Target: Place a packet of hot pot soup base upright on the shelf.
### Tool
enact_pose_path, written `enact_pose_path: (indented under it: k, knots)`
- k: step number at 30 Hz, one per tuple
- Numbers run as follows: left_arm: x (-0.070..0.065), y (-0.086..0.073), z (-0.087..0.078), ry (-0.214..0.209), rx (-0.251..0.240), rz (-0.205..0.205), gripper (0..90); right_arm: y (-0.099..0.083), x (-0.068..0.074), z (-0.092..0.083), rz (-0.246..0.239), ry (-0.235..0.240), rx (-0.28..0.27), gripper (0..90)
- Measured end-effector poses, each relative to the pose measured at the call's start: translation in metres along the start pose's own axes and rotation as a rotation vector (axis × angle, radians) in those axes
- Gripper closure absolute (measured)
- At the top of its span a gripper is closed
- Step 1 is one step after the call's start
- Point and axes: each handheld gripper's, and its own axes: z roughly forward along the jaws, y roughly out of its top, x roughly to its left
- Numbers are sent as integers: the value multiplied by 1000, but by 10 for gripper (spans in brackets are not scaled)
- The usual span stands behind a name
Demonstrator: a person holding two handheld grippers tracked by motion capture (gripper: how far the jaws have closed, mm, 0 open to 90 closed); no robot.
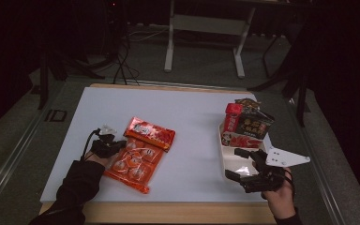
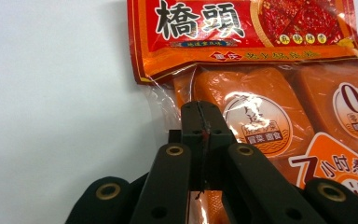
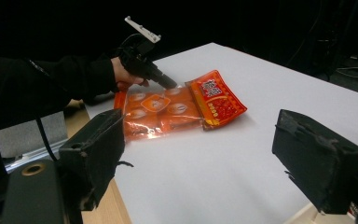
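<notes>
Under the left gripper [image 2: 200, 109], its fingers [image 2: 193, 121] pressed together on clear film, lay the orange packet's [image 2: 270, 107] edge; the right gripper [image 1: 242, 163] stood spread.

The left gripper [image 2: 200, 109] is pinching, jaws closed together, the clear left edge of an orange snack bag [image 2: 270, 98] that is lying on the white table [image 2: 56, 93].

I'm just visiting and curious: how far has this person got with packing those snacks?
Looks done: several snack packs already stand in the white tray. In hand: the left gripper, jaws shut, pinches the clear edge of the orange snack bag lying on the table. Left, I'd guess: carrying it to the tray, where the open right gripper waits.
</notes>
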Motion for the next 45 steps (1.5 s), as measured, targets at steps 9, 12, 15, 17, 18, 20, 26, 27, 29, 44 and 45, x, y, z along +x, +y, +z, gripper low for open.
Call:
enact_pose_path:
  k: [9, 12, 15, 17, 18, 20, 26, 27, 29, 44, 45]
  knots:
    - [6, -1, -17, -15, 8, 67, 900, 0, 0, -1, -2, -5, 0, 168]
    - [11, -2, -26, -19, 4, 53, 900, -1, -1, -1, 6, -4, -5, 167]
    - [11, -11, -34, -36, 62, 78, 900, -1, -1, -1, 5, 1, -3, 168]
    - [9, -17, -35, -48, 97, 96, 900, -1, 0, -1, 5, 4, -4, 168]
    - [7, -19, -35, -63, 106, 100, 900, -1, 0, -1, 5, 3, -4, 168]
    - [4, -22, -35, -79, 119, 109, 900, 0, 0, -1, 7, 5, -7, 168]
    - [-5, -21, -33, -60, 129, 111, 900, -1, 1, 0, 4, 4, -2, 167]
    - [-7, -22, -33, -66, 127, 104, 900, -1, 1, 0, 6, 6, -2, 167]
    - [-10, -22, -32, -76, 125, 101, 900, -1, 1, 1, 8, 6, -3, 168]
    - [-56, -15, -13, -175, 122, 138, 900, -3, 1, 2, 13, 14, 0, 168]
    - [-59, -15, -11, -181, 122, 133, 900, -3, 1, 2, 15, 16, -1, 167]
